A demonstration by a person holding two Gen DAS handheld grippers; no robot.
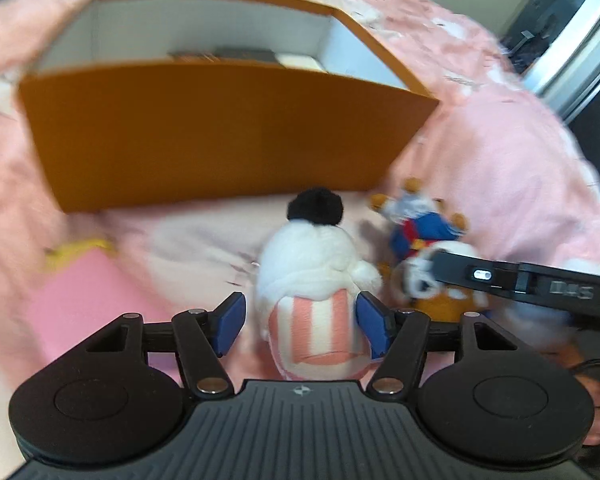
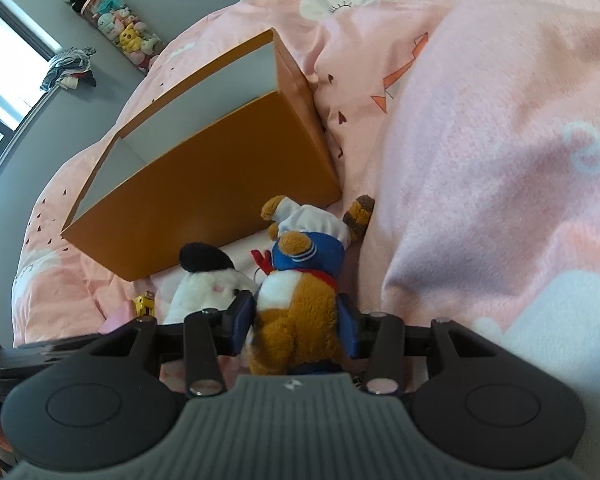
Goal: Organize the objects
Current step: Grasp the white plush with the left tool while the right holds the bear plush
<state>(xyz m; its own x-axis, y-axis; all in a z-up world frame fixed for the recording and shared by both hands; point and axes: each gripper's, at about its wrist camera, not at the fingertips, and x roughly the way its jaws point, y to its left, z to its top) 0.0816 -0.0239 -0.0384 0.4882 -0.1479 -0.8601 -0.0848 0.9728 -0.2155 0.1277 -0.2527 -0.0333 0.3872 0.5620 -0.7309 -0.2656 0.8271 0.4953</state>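
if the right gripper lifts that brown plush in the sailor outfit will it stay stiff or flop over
The brown plush is fuzzy, stuffed fabric, so it will probably squash between the fingers and sag rather than stay stiff. It looks light for its size. Its thin arms stick out loosely and may dangle; slipping seems unlikely on that nap.

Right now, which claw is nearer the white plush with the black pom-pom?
Left. The left claw straddles the white plush, pads beside its striped end. The right claw is next to it, around the brown sailor plush.
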